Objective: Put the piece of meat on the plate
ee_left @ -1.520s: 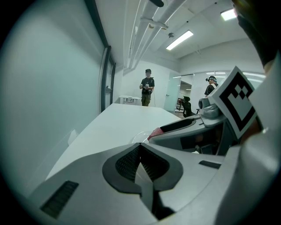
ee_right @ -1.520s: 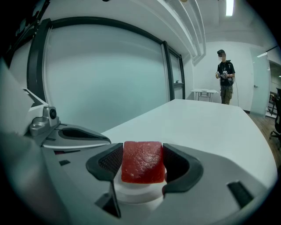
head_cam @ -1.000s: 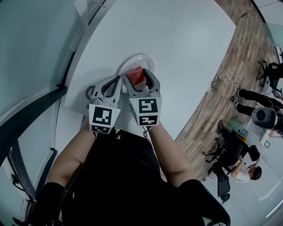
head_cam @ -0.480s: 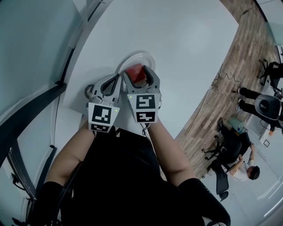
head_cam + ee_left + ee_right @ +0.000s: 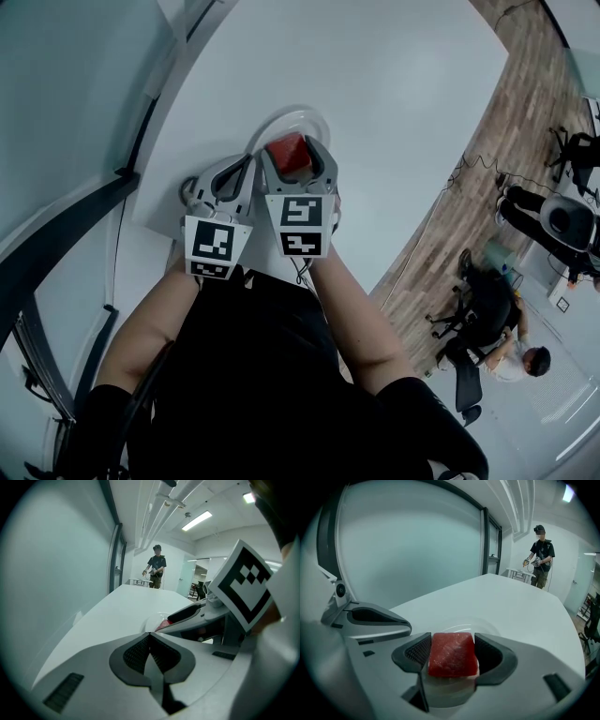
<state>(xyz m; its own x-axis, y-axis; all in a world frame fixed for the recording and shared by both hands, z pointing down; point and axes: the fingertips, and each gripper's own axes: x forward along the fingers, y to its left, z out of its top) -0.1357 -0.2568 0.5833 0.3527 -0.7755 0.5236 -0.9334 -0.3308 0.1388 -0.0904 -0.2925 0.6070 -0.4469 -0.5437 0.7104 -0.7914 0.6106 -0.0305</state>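
Observation:
The piece of meat [image 5: 453, 654] is a red block with a pale underside, clamped between the pads of my right gripper [image 5: 453, 656]. In the head view the meat [image 5: 287, 155] hangs over the near part of the white plate [image 5: 302, 122], with the right gripper [image 5: 292, 161] shut on it. The plate [image 5: 476, 623] shows just beyond the meat in the right gripper view. My left gripper [image 5: 234, 178] sits close beside the right one, jaws pressed together and empty [image 5: 150, 641]. A sliver of the meat [image 5: 161, 624] and the plate [image 5: 152, 619] shows past it.
The white table [image 5: 375, 103] stretches far ahead; its near-left edge [image 5: 155, 178] lies by my left gripper. A glass wall [image 5: 408, 550] runs along the left. A person [image 5: 540, 555] stands at the table's far end. Office chairs [image 5: 487, 309] stand on the wooden floor, right.
Both grippers have drifted slightly forward and up in the head view, carrying the meat a little farther over the plate. The hold on the meat is unchanged.

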